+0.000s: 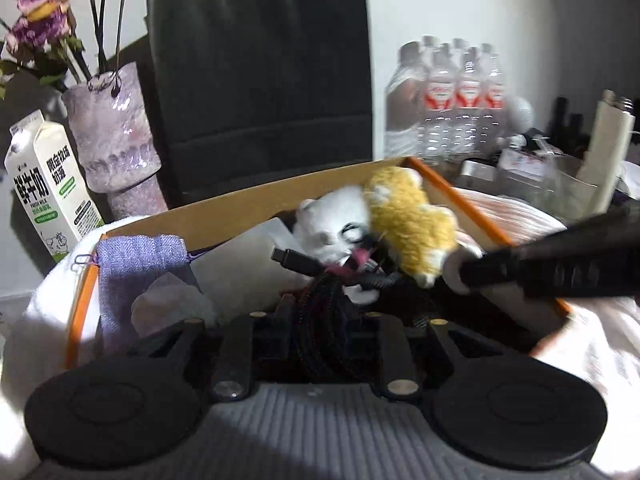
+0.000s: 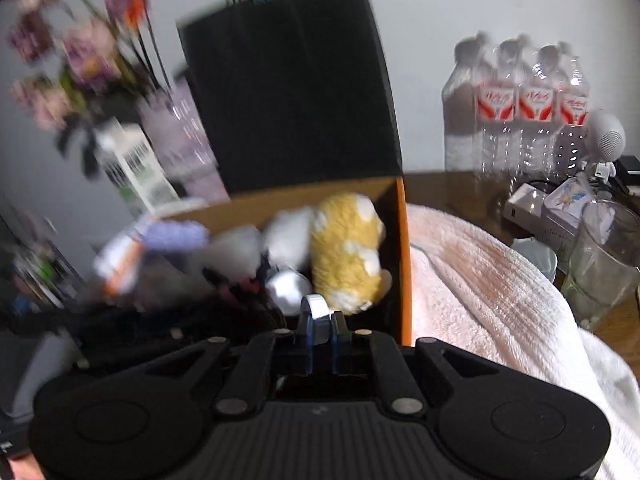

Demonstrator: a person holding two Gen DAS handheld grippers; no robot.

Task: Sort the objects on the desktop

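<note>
The left hand-held gripper (image 1: 320,332) pinches a dark braided cable (image 1: 324,320) over the cardboard box (image 1: 240,208). The right hand-held gripper (image 2: 320,332) is clamped on a small white-and-blue ring (image 2: 316,312). Ahead lie yellow (image 1: 408,220) and white plush toys (image 1: 336,224).

Both wrist cameras look forward and downward, from close, over their own grippers into the cardboard box (image 1: 240,208). Both views share the yellow plush toy (image 2: 344,248), black paper bag (image 1: 260,72) and water bottles (image 2: 520,112).
</note>
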